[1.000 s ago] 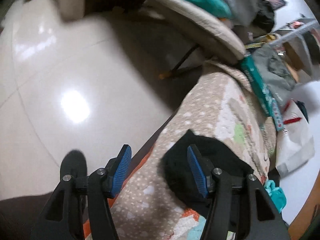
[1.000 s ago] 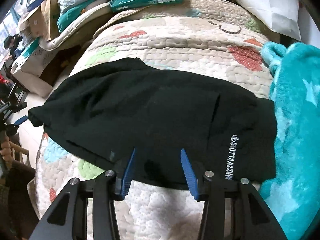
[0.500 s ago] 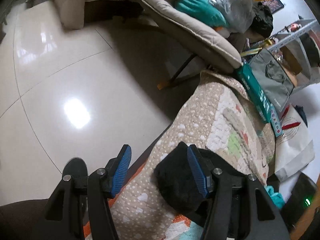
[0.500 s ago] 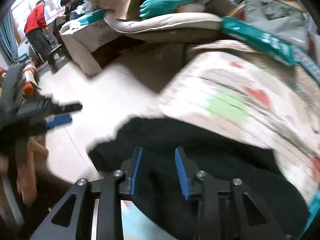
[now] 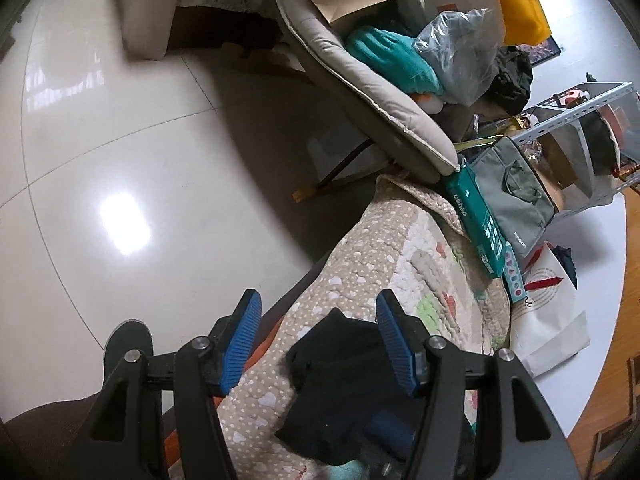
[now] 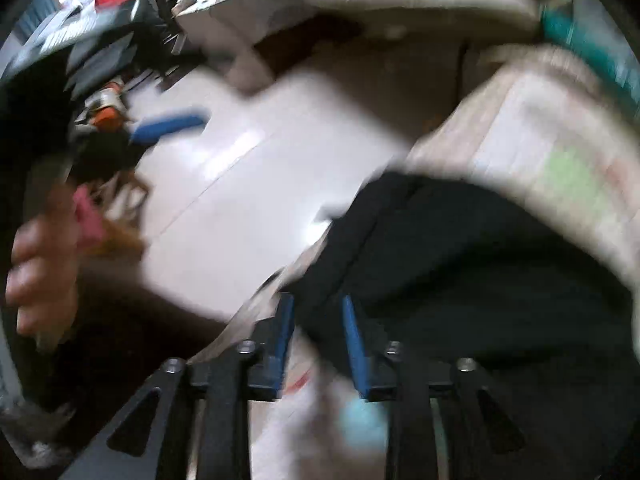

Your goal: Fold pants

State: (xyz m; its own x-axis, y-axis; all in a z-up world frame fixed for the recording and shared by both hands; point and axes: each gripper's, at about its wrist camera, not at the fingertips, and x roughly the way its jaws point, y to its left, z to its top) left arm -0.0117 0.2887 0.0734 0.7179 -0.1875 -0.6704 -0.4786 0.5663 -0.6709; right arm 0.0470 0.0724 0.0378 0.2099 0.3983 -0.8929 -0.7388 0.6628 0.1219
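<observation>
The black pants (image 5: 340, 380) lie on a quilted bedspread (image 5: 400, 248), one end near the bed's edge by the floor. My left gripper (image 5: 320, 320) hovers above that end, open, with nothing between its blue pads. The right wrist view is blurred. In it my right gripper (image 6: 318, 320) points down at the edge of the pants (image 6: 460, 260). Its jaws are opening, with the fabric's edge lying between them and the pads apart from it. A hand (image 6: 40, 260) and one blue pad of the left gripper (image 6: 168, 126) show at the left.
Shiny tiled floor (image 5: 140, 160) lies left of the bed, with a dark shoe (image 5: 128, 344) on it. A padded lounge chair (image 5: 380, 92) piled with bags stands beyond. A teal box (image 5: 476, 216), a grey bag (image 5: 516, 196) and a white paper bag (image 5: 548, 312) line the bed's far side.
My right gripper swept left along the pants to their end at the bed's edge, rolling as it went; its jaws narrowed, then widened. My left gripper rose a little and stayed open.
</observation>
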